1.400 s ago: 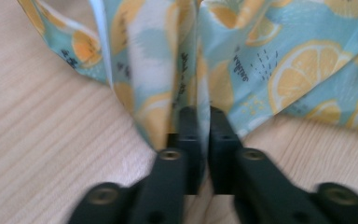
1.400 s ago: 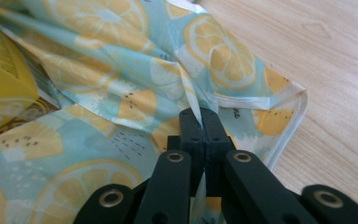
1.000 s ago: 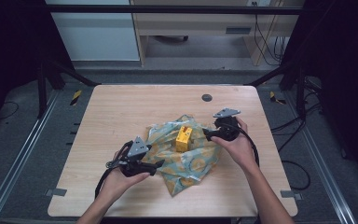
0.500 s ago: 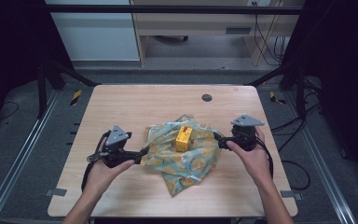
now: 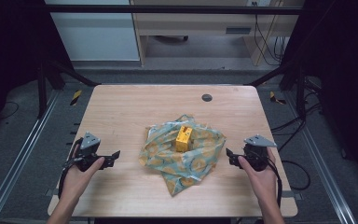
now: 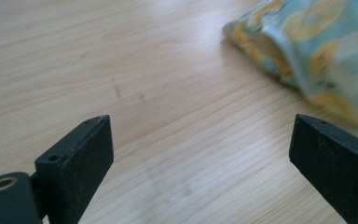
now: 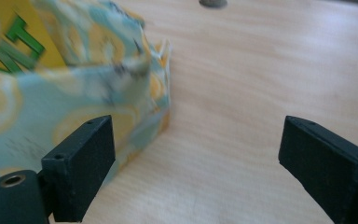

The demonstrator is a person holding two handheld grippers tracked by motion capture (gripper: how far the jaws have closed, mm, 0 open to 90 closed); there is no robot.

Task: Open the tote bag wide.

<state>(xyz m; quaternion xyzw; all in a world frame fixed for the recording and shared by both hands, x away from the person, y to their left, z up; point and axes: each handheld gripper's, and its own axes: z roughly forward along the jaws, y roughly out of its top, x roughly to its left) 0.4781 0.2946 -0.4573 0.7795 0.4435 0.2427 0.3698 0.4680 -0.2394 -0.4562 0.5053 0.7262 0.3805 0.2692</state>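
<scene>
A crumpled cloth (image 5: pixel 182 151) printed with lemons on pale blue lies mid-table, and a small yellow box (image 5: pixel 184 138) stands on it. My left gripper (image 5: pixel 114 157) rests on the table to the cloth's left, well apart from it. Its jaws have just been opening and stand wide with nothing between them. In the left gripper view (image 6: pixel 200 140) the cloth (image 6: pixel 317 51) lies ahead to the right. My right gripper (image 5: pixel 229 157) is open just off the cloth's right edge. In the right gripper view (image 7: pixel 196 144) the cloth (image 7: pixel 74 102) and box (image 7: pixel 14 42) sit behind the left jaw.
The wooden table (image 5: pixel 130 112) has a dark round grommet (image 5: pixel 207 97) near its far edge. Metal frame rails run along both sides, and cables lie on the floor at the right.
Both hands have drawn outward from the cloth, the left one to the left and the right one to the right. The cloth and box have stayed in place.
</scene>
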